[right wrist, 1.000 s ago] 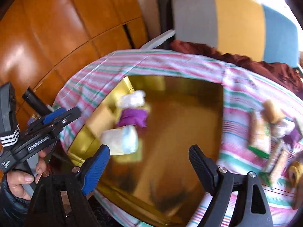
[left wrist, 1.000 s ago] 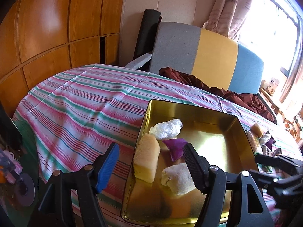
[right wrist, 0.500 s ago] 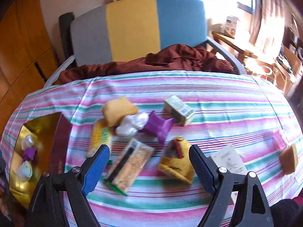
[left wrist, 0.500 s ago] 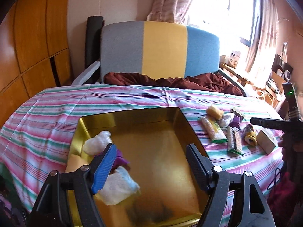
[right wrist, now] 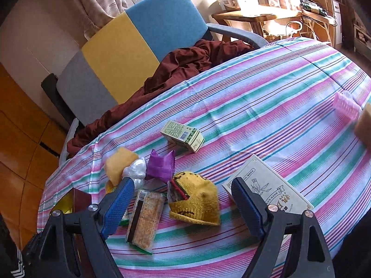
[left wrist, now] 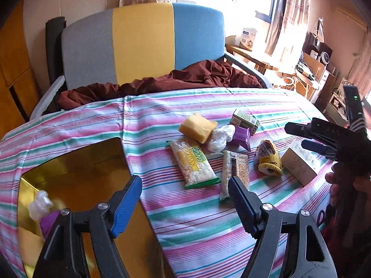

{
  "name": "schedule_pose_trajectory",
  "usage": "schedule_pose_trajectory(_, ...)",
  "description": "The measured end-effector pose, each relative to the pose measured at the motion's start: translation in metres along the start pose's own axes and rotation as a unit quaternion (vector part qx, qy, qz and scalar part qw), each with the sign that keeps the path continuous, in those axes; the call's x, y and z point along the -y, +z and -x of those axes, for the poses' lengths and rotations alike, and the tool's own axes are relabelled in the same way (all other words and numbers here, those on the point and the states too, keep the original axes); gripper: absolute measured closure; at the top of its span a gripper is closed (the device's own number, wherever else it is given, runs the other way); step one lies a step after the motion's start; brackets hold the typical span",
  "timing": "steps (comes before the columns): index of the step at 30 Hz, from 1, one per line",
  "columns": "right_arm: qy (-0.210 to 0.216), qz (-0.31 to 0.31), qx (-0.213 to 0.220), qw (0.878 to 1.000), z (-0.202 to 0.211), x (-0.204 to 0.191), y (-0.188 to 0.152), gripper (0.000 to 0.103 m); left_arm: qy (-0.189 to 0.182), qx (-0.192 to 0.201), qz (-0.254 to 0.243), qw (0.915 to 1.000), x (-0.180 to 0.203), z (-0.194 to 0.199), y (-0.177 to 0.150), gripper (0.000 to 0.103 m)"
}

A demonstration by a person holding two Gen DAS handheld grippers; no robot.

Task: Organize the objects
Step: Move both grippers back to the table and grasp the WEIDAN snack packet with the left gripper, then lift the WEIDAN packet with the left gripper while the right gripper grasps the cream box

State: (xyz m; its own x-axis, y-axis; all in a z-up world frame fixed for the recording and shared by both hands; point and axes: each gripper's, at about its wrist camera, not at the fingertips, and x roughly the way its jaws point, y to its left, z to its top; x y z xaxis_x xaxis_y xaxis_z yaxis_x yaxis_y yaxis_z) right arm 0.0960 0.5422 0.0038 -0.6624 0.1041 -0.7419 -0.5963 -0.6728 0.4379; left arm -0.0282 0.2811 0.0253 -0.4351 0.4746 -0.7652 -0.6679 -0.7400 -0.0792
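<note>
the left gripper (left wrist: 185,205) has just been opening and stands wide with nothing between its fingers, above the striped cloth (left wrist: 208,227) beside the gold tray (left wrist: 76,169), whose near part the fingers hide. the right gripper (right wrist: 183,205) is wide and empty too, over the yellow knitted toy (right wrist: 197,203). only the right view shows the pink roller (right wrist: 345,106), cut off near the table edge. open cloth lies beyond the green box (right wrist: 183,135).
</note>
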Motion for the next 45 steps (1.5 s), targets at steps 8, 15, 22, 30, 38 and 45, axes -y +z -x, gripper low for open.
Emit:
schedule_pose_trajectory(8, 0.017, 0.001, -0.007, 1.0, -0.001, -0.001, 0.0, 0.016, 0.013, -0.062, 0.024, 0.9977, 0.017, -0.073, 0.018, 0.026)
schedule_pose_trajectory(15, 0.016, 0.008, -0.002, 1.0, 0.0, -0.003, 0.001, 0.016, 0.05, -0.09, 0.043, 0.9938, 0.009, -0.117, 0.027, 0.026)
schedule_pose_trajectory(22, 0.011, -0.018, 0.019, 1.0, 0.006, 0.008, 0.006, 0.016, 0.061, -0.115, 0.071, 0.9889, 0.003, -0.151, 0.033, 0.026)
schedule_pose_trajectory(30, 0.022, -0.112, 0.041, 0.993, 0.015, 0.046, 0.012, 0.016, 0.081, -0.093, 0.015, 0.9922, 0.018, -0.146, 0.026, 0.055)
schedule_pose_trajectory(38, 0.032, -0.136, 0.036, 0.99, 0.013, 0.055, 0.014, 0.016, 0.042, -0.085, -0.027, 0.9952, 0.052, -0.121, -0.01, 0.055)
schedule_pose_trajectory(45, 0.027, -0.116, 0.035, 0.992, 0.014, 0.049, 0.012, 0.016, -0.02, -0.066, -0.084, 0.994, 0.101, -0.092, -0.053, 0.055)
